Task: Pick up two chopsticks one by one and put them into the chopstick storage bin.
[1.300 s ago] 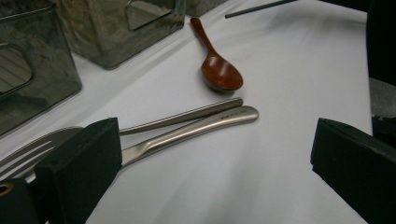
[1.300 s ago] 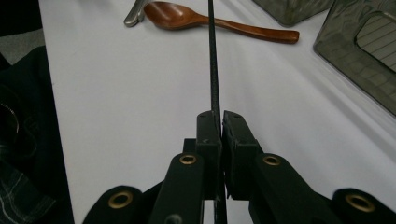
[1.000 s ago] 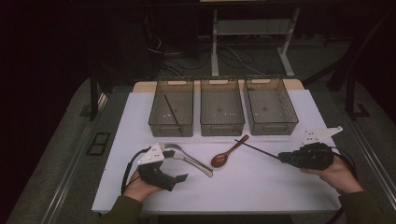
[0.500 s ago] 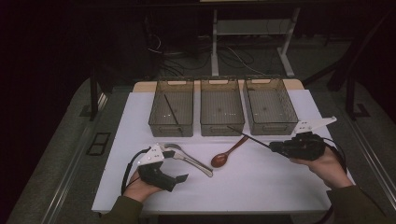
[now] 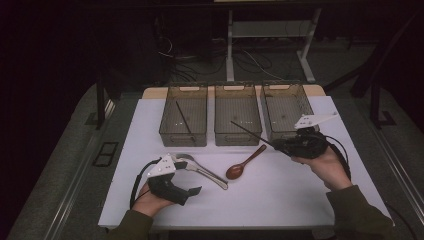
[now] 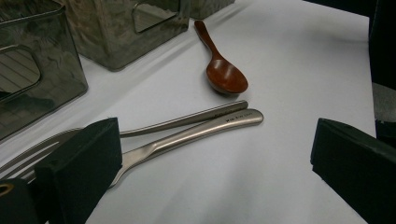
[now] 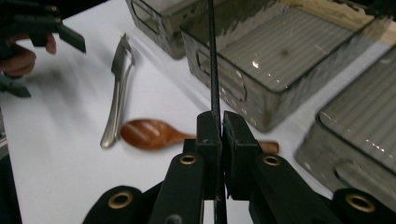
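Observation:
My right gripper (image 5: 279,146) (image 7: 220,126) is shut on a thin black chopstick (image 5: 247,132) (image 7: 212,56), held off the table with its far end over the middle bin (image 5: 238,136). A second black chopstick (image 5: 184,119) lies in the left bin (image 5: 182,141). On the white table lies a brown wooden spoon (image 5: 243,163) (image 6: 222,70) (image 7: 149,133). A metal fork and spoon (image 5: 202,170) (image 6: 201,123) (image 7: 116,102) lie side by side to its left. My left gripper (image 5: 192,175) (image 6: 212,149) rests open beside them, its jaws wide apart around their handles' near side.
A third grey bin (image 5: 286,131) stands at the right, under my right hand's far side, with nothing showing in it. The white table top (image 5: 270,200) has bare room in front of the cutlery. Dark floor and cables lie beyond the bins.
My right gripper has lifted the black chopstick off the table and carried it left and forward, toward the middle bin. The left gripper has stayed put.

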A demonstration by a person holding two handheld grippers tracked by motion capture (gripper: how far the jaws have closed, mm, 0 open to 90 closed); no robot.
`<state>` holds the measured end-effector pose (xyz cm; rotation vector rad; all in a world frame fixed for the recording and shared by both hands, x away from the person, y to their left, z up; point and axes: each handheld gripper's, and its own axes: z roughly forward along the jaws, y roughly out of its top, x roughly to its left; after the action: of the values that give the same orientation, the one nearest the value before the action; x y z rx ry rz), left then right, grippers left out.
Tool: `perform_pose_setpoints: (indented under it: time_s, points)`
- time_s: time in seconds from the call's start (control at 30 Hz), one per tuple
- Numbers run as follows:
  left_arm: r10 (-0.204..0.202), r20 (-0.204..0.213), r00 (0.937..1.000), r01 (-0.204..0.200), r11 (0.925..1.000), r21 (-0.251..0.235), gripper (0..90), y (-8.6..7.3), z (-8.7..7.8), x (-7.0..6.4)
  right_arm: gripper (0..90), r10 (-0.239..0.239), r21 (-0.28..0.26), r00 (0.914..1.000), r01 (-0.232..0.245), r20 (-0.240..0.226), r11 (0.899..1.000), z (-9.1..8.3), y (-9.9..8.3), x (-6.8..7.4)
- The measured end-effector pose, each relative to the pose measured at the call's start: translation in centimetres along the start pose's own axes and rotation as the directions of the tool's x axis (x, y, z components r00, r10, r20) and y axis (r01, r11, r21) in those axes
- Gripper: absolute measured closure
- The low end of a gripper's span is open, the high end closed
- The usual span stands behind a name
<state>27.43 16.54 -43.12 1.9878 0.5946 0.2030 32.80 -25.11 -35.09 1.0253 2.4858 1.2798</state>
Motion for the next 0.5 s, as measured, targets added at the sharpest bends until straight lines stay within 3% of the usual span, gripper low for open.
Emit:
perform_pose_setpoints:
  time_s: [0.5]
  points:
    - [-0.009,0.005,0.9999,0.009,0.9999,-0.004,1.1,0.0,0.1,0.0,84.5,0.003,-0.001,0.9991,-0.003,0.042,1.0,5.7,6.0,1.5]
